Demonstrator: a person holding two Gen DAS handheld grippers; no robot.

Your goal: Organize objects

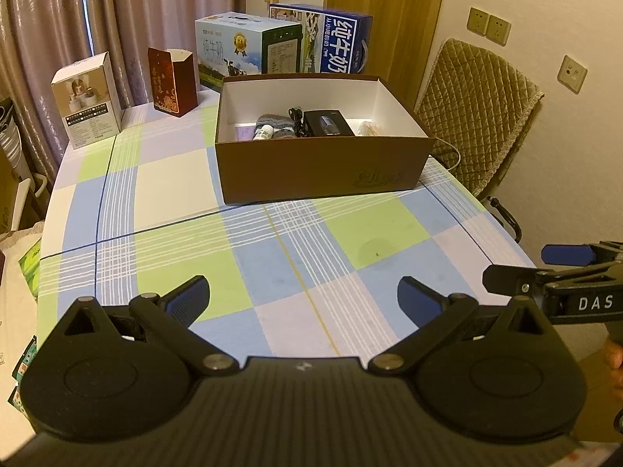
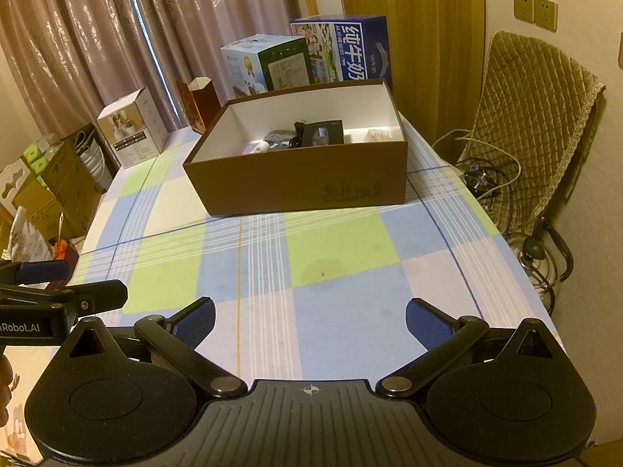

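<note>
Both the left gripper (image 1: pixel 303 295) and right gripper (image 2: pixel 309 321) are hanging wide open and empty over the table's (image 1: pixel 187 249) near edge, with the box (image 1: pixel 323 167) sitting toward the far edge already holding stuff, so I'm guessing any careless reach is risking shoving it backward.

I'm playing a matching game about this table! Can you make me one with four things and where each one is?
Things:
1. brown box
2. black charger
3. blue milk carton
4. quilted chair

Places:
A. inside the brown box
B. off the table's right side, by the wall
C. middle of the checked tablecloth
D. standing behind the brown box, at the table's far end

Pairs: 1-C, 2-A, 3-D, 4-B
</note>
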